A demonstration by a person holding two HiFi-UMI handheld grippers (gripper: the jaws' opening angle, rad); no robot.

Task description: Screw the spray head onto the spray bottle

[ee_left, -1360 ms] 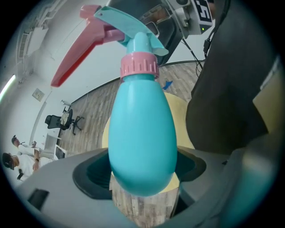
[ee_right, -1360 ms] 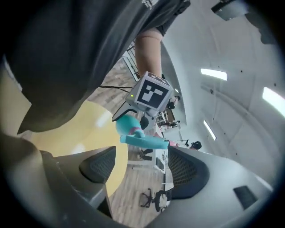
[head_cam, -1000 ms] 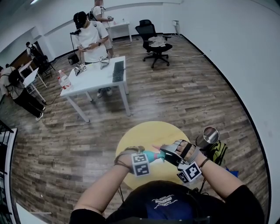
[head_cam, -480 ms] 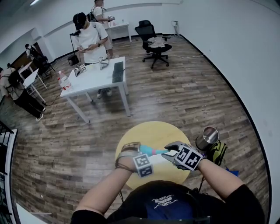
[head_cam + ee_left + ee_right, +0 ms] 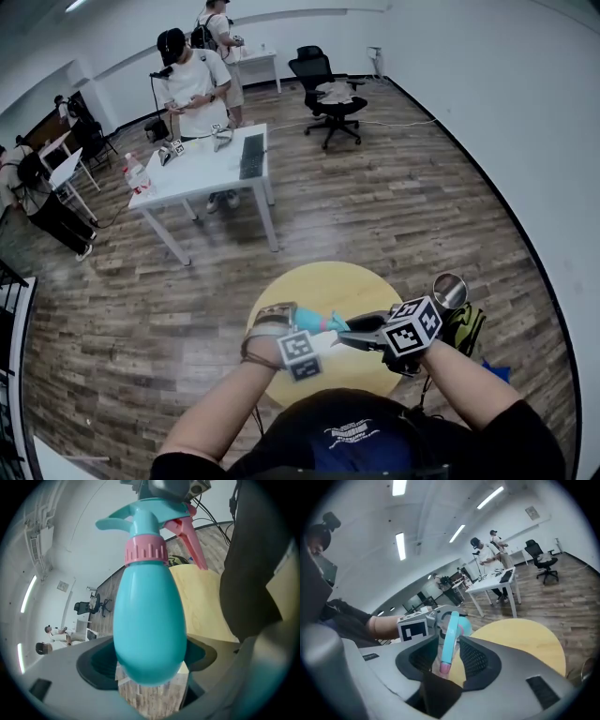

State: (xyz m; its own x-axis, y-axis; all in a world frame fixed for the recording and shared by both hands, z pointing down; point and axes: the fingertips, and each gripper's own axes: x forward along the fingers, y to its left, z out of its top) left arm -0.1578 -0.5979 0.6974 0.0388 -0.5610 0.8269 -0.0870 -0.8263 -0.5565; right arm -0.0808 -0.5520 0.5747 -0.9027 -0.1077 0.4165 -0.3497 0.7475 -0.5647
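Note:
A teal spray bottle (image 5: 150,620) with a pink collar (image 5: 145,552) fills the left gripper view, tilted above the yellow round table (image 5: 323,281). My left gripper (image 5: 150,663) is shut on the bottle's rounded body. The teal spray head (image 5: 451,637) with its pink trigger (image 5: 190,538) sits on the bottle's neck. My right gripper (image 5: 449,657) has just been closing, with the spray head between its jaws and both pads against it. In the head view both grippers meet over the table's near edge, left gripper (image 5: 298,323) facing right gripper (image 5: 354,334), with the bottle (image 5: 319,323) between them.
A metal cup (image 5: 449,292) stands just right of the round table. Farther off are a white desk (image 5: 202,173) with a keyboard and small items, a black office chair (image 5: 330,89), and several people standing at the back and left.
My right gripper rolled over, so its marker cube now faces up, and its jaws closed round the spray head. The left gripper lifted and tilted the bottle slightly.

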